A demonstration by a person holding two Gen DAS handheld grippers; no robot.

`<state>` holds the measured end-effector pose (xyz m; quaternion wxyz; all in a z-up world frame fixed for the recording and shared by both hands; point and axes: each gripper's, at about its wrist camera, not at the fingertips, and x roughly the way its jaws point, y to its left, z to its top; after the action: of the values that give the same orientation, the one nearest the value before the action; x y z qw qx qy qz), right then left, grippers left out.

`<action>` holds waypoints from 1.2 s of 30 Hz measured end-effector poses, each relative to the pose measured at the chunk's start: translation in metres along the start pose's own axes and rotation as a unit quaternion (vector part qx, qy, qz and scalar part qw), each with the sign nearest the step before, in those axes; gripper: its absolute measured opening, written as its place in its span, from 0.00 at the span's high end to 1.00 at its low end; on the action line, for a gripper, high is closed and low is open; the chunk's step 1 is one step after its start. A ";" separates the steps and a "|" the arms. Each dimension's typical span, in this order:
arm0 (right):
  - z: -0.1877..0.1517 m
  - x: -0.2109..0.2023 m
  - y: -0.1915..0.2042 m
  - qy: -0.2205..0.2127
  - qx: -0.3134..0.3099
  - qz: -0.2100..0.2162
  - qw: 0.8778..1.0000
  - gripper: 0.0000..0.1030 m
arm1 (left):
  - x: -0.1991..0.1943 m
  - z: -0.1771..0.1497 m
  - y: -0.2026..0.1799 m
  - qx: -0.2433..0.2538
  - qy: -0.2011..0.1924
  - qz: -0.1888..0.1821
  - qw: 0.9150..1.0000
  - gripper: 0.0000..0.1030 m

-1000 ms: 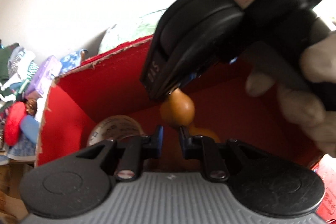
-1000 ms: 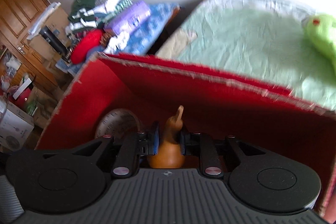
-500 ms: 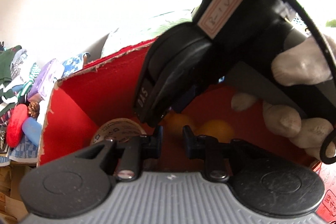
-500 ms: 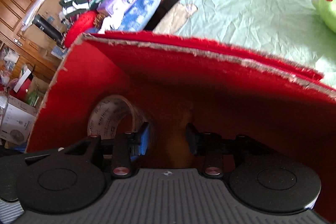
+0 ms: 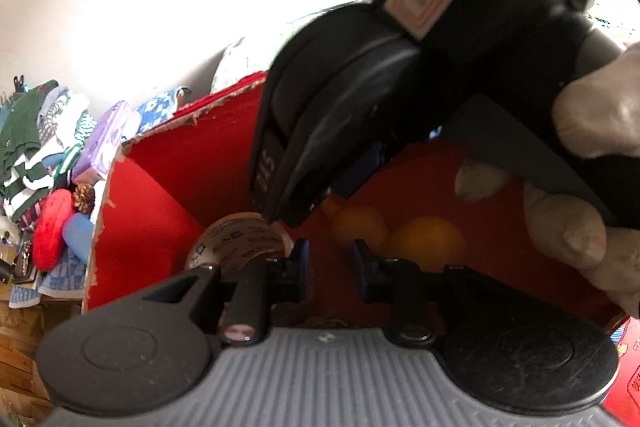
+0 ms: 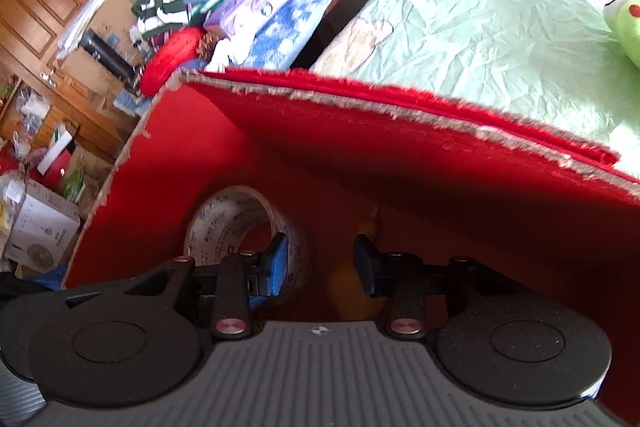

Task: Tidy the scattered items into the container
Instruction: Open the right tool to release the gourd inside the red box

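Orange gourd [image 6: 352,291] in red box [image 6: 168,155] | below right gripper [image 6: 320,263], jaws apart, empty

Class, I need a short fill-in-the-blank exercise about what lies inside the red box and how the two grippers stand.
1. The orange wooden gourd lies inside the ___ cardboard box.
2. The roll of printed packing tape stands to the ___ of the gourd in the right wrist view.
3. The right gripper is ___, gripping nothing.
4. The left gripper holds ___.

Missing words: red; left; open; nothing
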<state>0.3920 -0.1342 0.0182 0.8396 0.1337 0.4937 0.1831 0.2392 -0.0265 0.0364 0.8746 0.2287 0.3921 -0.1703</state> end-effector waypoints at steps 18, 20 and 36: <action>0.000 -0.010 0.007 -0.055 -0.003 -0.005 0.998 0.56 | -0.018 -0.013 0.001 0.002 -0.008 0.040 0.999 0.55; -0.001 -0.012 0.008 -0.063 -0.009 -0.007 0.998 0.49 | -0.020 -0.015 0.001 0.003 -0.011 0.046 0.999 0.52; -0.002 -0.013 0.010 -0.069 -0.011 -0.012 0.997 0.45 | -0.040 -0.029 0.012 -0.007 -0.033 0.059 0.998 0.32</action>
<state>0.3831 -0.1312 0.0311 0.8753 0.1312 0.4337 0.1690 0.2019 0.0037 0.0527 0.8974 0.2394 0.3497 -0.1228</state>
